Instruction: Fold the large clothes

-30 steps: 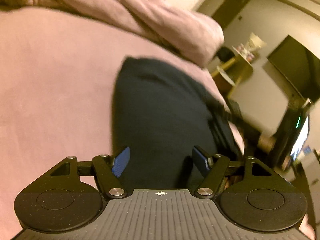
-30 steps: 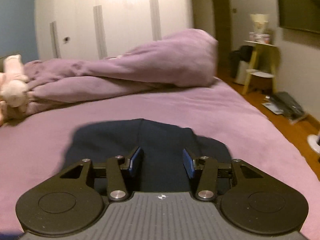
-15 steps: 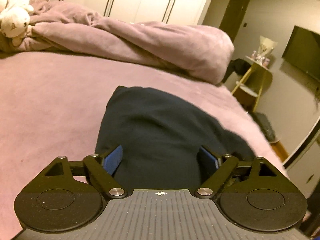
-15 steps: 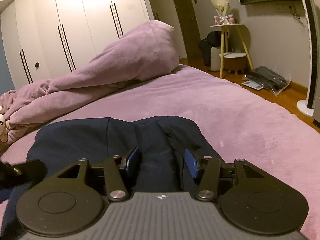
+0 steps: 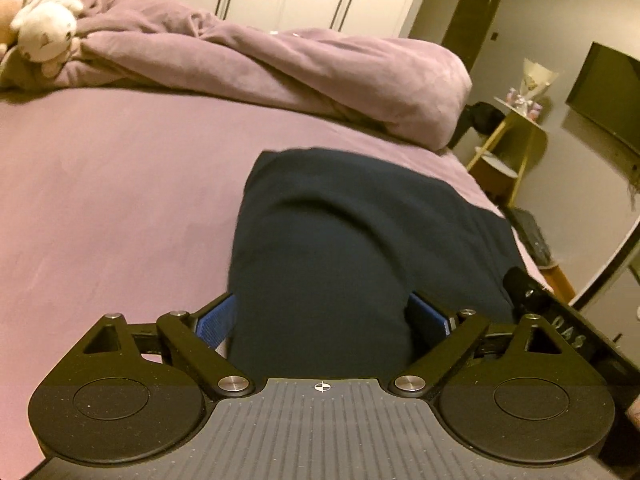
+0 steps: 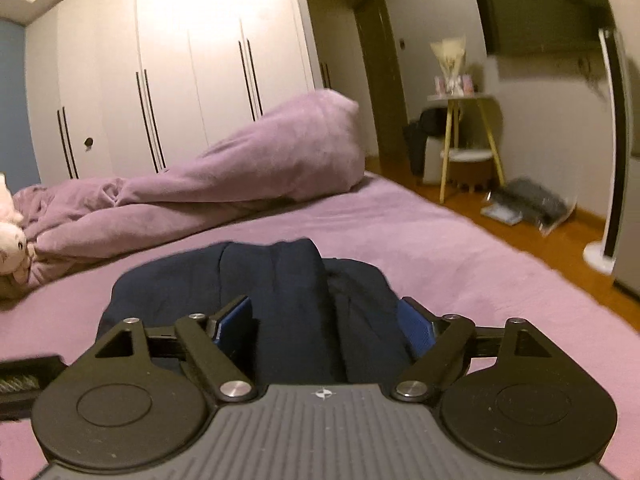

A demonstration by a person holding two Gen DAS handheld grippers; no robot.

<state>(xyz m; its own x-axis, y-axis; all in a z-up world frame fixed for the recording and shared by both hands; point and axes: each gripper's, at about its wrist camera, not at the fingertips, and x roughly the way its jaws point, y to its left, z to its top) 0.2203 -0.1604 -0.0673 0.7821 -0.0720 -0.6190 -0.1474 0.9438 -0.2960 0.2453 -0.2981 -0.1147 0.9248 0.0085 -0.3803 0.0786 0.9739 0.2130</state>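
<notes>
One dark garment (image 5: 352,240), one duvet (image 5: 280,68), perhaps two plush toys (image 5: 44,36).

Left gripper (image 5: 322,318): matte black body, a ribbed grey deck down the middle with a small white cross-mark at its far edge, a flat round disc to either side, slanted black link arms pinned with silver screws, and fingers (image 5: 216,320) faced with textured blue pads. Right gripper (image 6: 326,320): same build, with the same grey ribbing, white cross-mark, twin black discs, silver screw heads and blue-padded fingers (image 6: 234,318). Seen from the left wrist, part of the right unit shows at the right edge as a black casing with pale embossed lettering, too skewed to read.
</notes>
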